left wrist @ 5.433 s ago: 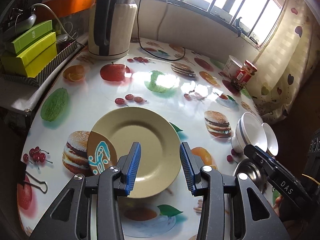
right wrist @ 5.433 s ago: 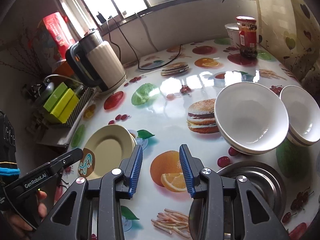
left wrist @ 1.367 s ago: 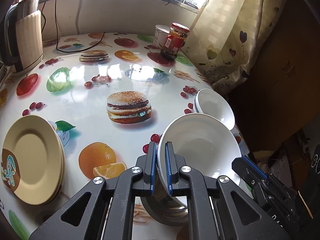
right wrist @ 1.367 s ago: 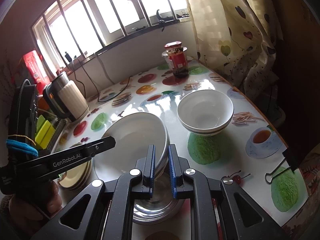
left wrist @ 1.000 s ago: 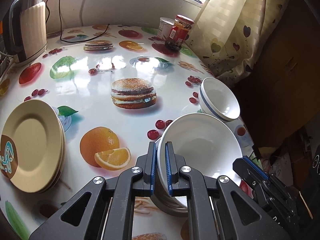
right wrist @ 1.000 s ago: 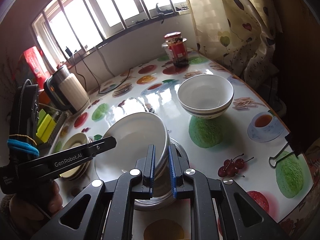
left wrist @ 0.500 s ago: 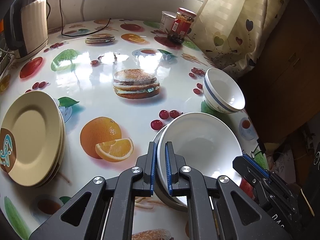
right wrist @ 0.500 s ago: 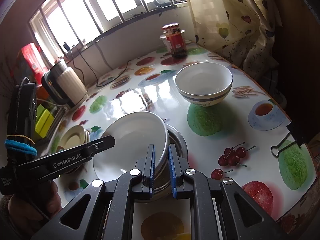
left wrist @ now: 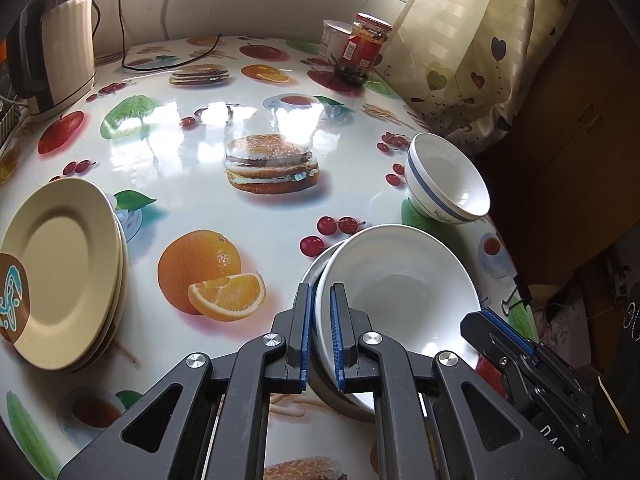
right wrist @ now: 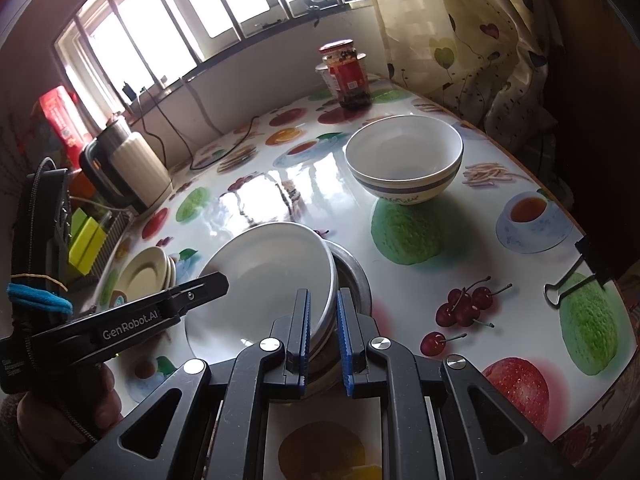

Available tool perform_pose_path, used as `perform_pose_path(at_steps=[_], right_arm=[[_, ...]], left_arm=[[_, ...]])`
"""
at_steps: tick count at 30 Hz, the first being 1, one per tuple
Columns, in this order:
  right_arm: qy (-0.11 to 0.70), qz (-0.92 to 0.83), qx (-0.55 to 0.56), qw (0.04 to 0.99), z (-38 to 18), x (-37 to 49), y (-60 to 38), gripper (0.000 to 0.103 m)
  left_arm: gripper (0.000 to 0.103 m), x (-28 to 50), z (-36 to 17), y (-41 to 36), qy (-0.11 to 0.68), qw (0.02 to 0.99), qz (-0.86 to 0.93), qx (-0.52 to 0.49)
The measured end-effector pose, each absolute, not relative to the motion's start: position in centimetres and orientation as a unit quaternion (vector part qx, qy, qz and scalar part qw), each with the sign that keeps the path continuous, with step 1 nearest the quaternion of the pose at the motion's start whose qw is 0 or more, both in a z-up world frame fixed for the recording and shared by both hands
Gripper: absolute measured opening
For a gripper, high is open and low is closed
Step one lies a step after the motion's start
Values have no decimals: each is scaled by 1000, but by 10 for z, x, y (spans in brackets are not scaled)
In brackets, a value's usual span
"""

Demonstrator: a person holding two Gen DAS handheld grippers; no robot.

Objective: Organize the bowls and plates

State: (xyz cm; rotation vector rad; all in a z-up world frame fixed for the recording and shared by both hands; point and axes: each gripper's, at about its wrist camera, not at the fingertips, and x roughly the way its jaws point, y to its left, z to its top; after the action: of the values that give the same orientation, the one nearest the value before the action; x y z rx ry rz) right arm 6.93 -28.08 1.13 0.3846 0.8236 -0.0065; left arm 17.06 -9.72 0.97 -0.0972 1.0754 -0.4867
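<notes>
A big white bowl (left wrist: 400,288) (right wrist: 260,272) lies tilted inside a steel bowl (left wrist: 330,394) (right wrist: 354,276) near the table's front right. My left gripper (left wrist: 320,291) is shut on the white bowl's left rim. On the opposite rim my right gripper (right wrist: 323,297) is shut too. Each gripper shows side-on in the other's view: the left gripper (right wrist: 160,312), the right gripper (left wrist: 500,332). A smaller blue-striped bowl (left wrist: 448,176) (right wrist: 404,160) stands upright just beyond them. A stack of cream plates (left wrist: 60,272) (right wrist: 144,276) lies at the left.
A kettle (left wrist: 52,52) (right wrist: 132,168) with its cord stands at the back left. A red-lidded jar (left wrist: 362,52) (right wrist: 348,76) is at the back by the curtain. A binder clip (right wrist: 572,276) grips the table's right edge. A person's hand (right wrist: 60,412) holds the left gripper.
Both grippers, open and empty in the earliest frames, are shut on the white bowl, which has gone from beside the striped bowl into the steel bowl. The last second shows hardly any shift.
</notes>
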Motion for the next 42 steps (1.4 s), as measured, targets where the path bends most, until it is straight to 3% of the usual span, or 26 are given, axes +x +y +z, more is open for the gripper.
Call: perform_pose_path(at_steps=[11,15,18,22,42], right_arm=[[398,-7,192,897,10,69,-281,16],[391,-8,193,900,14,69,-281,19],[382,-14,195,903,19,68,-286,30],[370,-27,195,908,26,70,-296,33],[360,-104,195,907,33,113,-381,38]], left_arm=[[10,172,17,-93,499,831,-238,-62],[26,175,24,-92,490,836,-238,-64],[29,179,31,-95,485,839,-241,-62],[35,188,41,-103,474,843,-247,-56],[36,247,43,-189,489,826,-278,-24]])
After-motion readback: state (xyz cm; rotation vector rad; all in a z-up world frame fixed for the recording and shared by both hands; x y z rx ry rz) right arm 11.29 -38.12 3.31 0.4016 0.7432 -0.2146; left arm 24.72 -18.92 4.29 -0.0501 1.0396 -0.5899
